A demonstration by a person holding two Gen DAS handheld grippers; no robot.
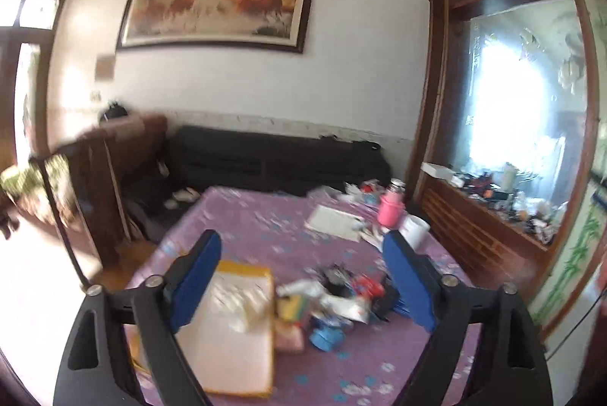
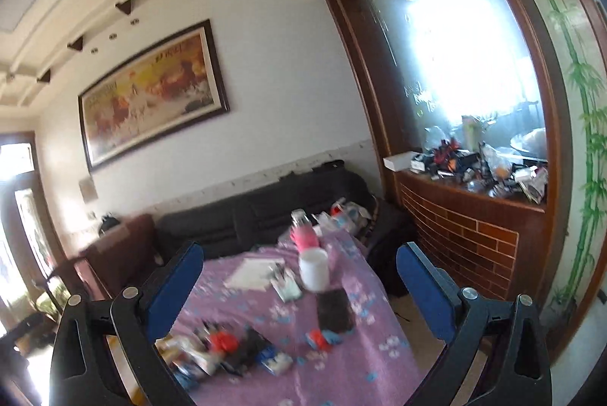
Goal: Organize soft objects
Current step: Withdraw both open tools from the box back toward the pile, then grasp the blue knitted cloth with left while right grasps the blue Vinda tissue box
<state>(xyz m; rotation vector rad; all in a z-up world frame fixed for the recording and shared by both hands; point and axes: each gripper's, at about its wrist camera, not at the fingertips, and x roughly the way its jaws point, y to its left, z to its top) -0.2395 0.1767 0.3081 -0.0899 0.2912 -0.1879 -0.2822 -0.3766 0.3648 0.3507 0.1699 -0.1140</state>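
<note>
A blurred pile of small soft objects, red, blue, white and black, lies on the purple flowered tablecloth. A yellow-rimmed white box sits left of the pile. My left gripper is open and empty, held above the box and pile. In the right wrist view the same pile lies at the lower left on the cloth. My right gripper is open and empty above the table.
A pink bottle, a white cup and papers stand at the table's far right. A dark phone lies near the cup. A black sofa is behind the table; a cluttered wooden counter is on the right.
</note>
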